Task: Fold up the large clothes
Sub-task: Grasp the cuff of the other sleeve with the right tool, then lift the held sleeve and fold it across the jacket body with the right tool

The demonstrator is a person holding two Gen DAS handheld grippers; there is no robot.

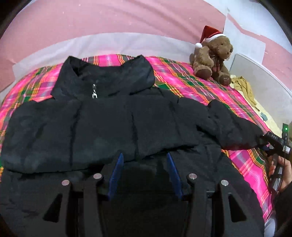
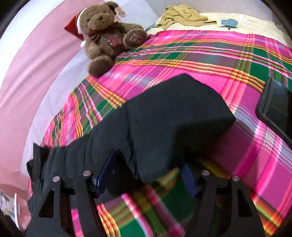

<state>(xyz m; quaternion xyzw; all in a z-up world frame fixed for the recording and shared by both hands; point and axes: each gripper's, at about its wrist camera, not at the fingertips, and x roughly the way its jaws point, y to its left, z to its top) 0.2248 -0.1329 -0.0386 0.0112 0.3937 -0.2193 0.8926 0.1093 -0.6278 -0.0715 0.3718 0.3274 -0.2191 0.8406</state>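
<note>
A black puffer jacket (image 1: pixel 102 124) lies front up on a pink plaid blanket (image 1: pixel 182 76), collar towards the wall and zipped. One sleeve (image 1: pixel 228 125) stretches out to the right. My left gripper (image 1: pixel 144 156) hovers open over the jacket's lower body, blue pads apart, nothing pinched. My right gripper (image 1: pixel 264 144) meets the sleeve's cuff at the right edge. In the right wrist view the right gripper (image 2: pixel 147 169) has its jaws wide. The sleeve end (image 2: pixel 173 116) lies loosely between them, and the right pad stands off the cloth.
A brown teddy bear (image 1: pixel 211 56) in a Santa hat sits at the blanket's far right corner by the pink wall. A tan garment (image 2: pixel 184 15) lies crumpled beyond it on a cream sheet. A dark flat object (image 2: pixel 275 105) rests on the blanket to the right. A hand (image 1: pixel 284 171) holds the right gripper.
</note>
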